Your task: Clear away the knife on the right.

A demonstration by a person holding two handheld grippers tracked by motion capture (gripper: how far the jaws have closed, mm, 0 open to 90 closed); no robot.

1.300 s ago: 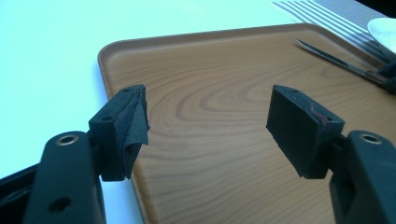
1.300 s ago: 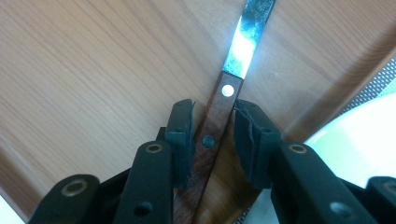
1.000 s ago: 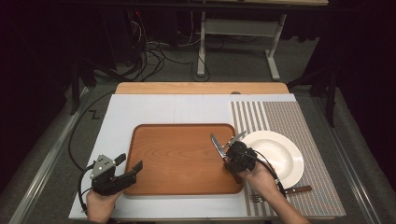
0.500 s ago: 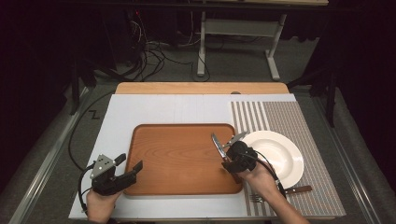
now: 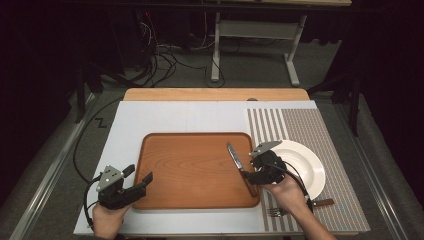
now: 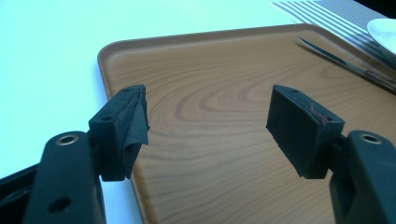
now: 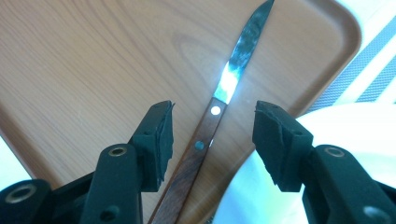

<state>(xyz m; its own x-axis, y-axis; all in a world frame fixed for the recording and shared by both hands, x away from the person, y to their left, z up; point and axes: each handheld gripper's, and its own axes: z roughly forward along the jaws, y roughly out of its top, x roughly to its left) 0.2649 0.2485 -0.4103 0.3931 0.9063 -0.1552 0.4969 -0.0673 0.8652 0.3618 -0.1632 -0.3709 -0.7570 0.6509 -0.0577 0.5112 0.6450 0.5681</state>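
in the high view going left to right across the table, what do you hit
left tool → wooden tray → knife → right tool → white plate

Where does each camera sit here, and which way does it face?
High view: above the person's side, facing forward and down on the tray; both hands and tongs show.
Left gripper view: on the left tongs, looking across the tray; open jaws show.
Right gripper view: on the right tongs, looking down; jaws, just opening, flank the knife.
All views share tray and knife.
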